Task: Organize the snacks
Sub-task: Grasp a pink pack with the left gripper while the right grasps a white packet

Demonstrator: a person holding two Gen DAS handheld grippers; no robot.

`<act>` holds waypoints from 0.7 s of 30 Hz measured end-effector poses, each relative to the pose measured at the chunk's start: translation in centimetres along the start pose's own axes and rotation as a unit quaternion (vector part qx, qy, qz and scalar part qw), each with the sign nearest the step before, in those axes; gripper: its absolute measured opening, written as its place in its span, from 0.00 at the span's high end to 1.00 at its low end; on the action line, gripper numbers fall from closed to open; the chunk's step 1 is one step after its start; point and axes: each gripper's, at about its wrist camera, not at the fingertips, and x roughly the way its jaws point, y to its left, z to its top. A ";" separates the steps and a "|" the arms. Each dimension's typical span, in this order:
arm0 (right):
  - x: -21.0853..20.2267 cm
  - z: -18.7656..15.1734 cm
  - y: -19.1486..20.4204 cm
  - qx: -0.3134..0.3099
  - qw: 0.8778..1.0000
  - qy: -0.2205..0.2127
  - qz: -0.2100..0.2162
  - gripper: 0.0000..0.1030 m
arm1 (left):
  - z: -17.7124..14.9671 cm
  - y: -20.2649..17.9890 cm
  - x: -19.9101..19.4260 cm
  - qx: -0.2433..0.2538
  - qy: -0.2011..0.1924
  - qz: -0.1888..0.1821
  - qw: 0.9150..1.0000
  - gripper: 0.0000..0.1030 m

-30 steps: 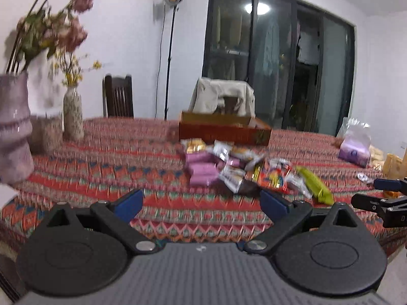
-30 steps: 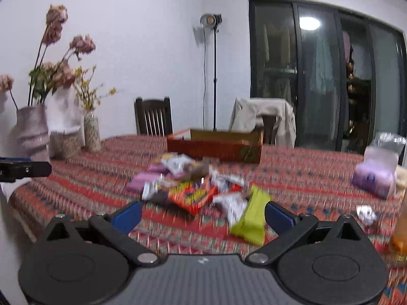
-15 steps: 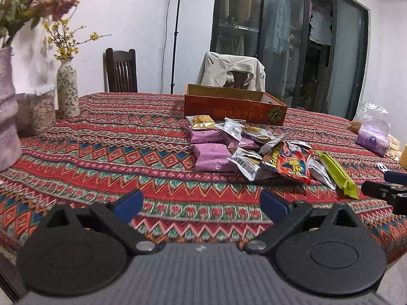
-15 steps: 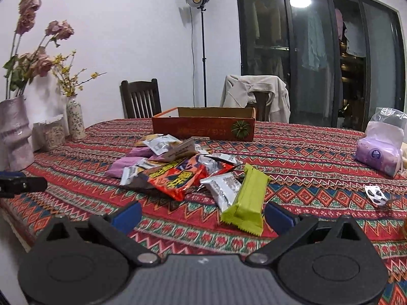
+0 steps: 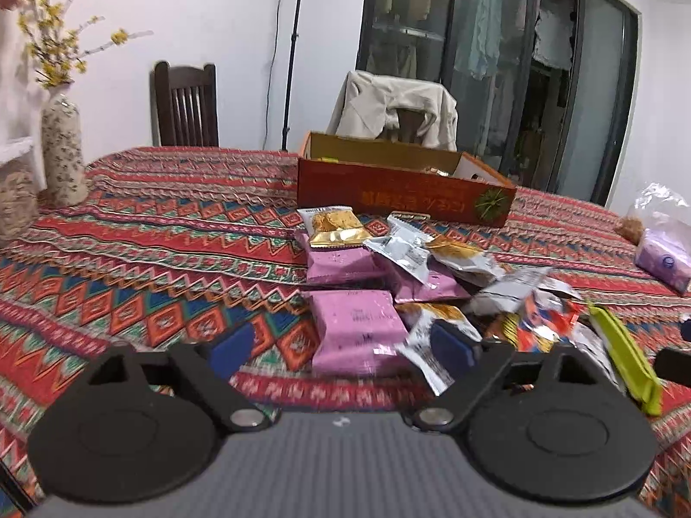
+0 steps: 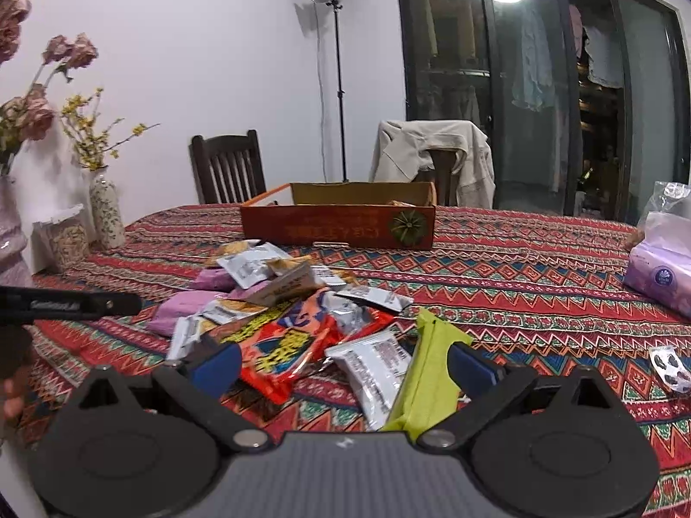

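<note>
While both grippers close in on snack pile, step in hand looks like reach for first pick; nothing grasped yet.

Left gripper (image 5: 339, 347): jaws closing, not clamped, pink packet (image 5: 356, 330) lying between and just ahead of fingertips, pads apart from it. Pointing forward and down.

Right gripper (image 6: 343, 364): jaws narrowing slightly, empty; red bag (image 6: 280, 347) and green bar (image 6: 425, 373) just ahead between fingers, white packet (image 6: 375, 367) between them.

Cardboard box (image 5: 401, 194) beyond pile on counter (image 5: 142, 259), likely destination.

Next move calls for: dip lower, straddle single packet, squeeze without dragging neighbours.
</note>
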 end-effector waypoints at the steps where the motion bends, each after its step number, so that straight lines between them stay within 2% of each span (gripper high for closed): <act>1: 0.4 0.2 -0.2 0.003 1.000 0.003 0.000 0.06 | 0.2 -0.1 0.7 0.002 0.003 -0.004 1.000 0.16; 3: 1.3 0.9 -0.6 0.005 1.000 0.008 0.007 0.17 | 0.6 -0.2 2.6 0.010 0.014 -0.003 1.000 0.18; 4: 1.9 1.2 -0.9 0.005 1.000 0.010 0.011 0.19 | 0.7 -0.3 3.3 0.014 0.019 -0.004 1.000 0.18; 10: 7.1 3.7 -2.3 0.039 0.998 0.012 0.040 0.21 | 0.9 -0.1 6.3 0.006 0.048 -0.021 0.999 0.18; 12: 9.5 4.3 -2.9 0.060 0.997 0.017 0.039 0.21 | 0.8 0.2 7.3 -0.002 0.062 -0.021 0.998 0.18; 14: 11.6 4.7 -3.6 0.079 0.996 0.024 0.035 0.21 | 0.7 0.3 7.6 -0.006 0.060 -0.025 0.998 0.18; 15: 12.8 4.8 -3.9 0.085 0.995 0.033 0.029 0.25 | 0.7 0.3 7.6 -0.006 0.059 -0.025 0.998 0.19; 17: 14.9 5.1 -4.3 0.086 0.995 0.050 0.010 0.32 | 0.6 0.3 7.3 0.000 0.054 -0.035 0.998 0.40; 19: 16.7 5.0 -4.5 0.082 0.994 0.072 -0.005 0.41 | 0.5 0.2 7.1 0.012 0.050 -0.038 0.998 0.40; 20: 17.3 4.9 -4.5 0.076 0.994 0.080 -0.008 0.50 | 0.5 0.3 7.0 0.011 0.051 -0.047 0.998 0.40; 21: 17.8 4.8 -4.5 0.071 0.993 0.090 -0.007 0.54 | 0.4 0.4 6.9 0.009 0.051 -0.051 0.997 0.40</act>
